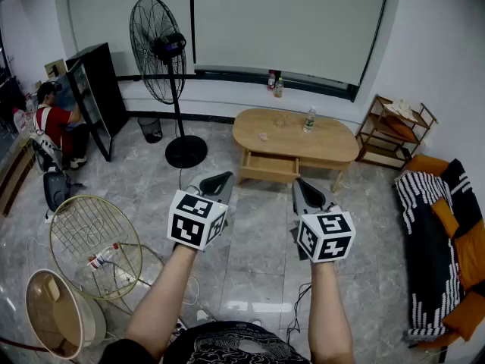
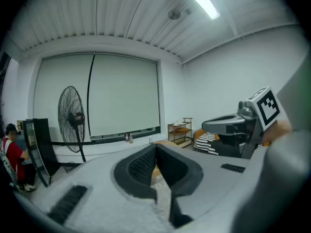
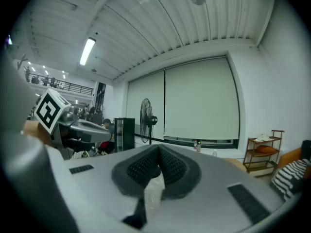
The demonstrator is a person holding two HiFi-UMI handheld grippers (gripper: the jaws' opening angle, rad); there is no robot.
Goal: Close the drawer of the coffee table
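The oval wooden coffee table (image 1: pixel 292 136) stands across the room, well ahead of both grippers. Its drawer (image 1: pixel 269 167) is pulled out toward me on the left half of the front. A clear bottle (image 1: pixel 309 119) and some small items sit on top. I hold my left gripper (image 1: pixel 218 180) and right gripper (image 1: pixel 306 191) side by side above the tiled floor, pointing toward the table and far short of it. In the left gripper view the left gripper (image 2: pixel 155 147) has its jaws together with nothing held. In the right gripper view the right gripper (image 3: pixel 159 147) is likewise shut and empty.
A tall standing fan (image 1: pixel 162 48) and a black cabinet (image 1: pixel 98 89) stand at the back left, with a person in red (image 1: pixel 53 121) beside the cabinet. A wooden shelf (image 1: pixel 394 131) and a sofa (image 1: pixel 443 241) line the right. A loose fan grille (image 1: pixel 91 245) lies on the floor at left.
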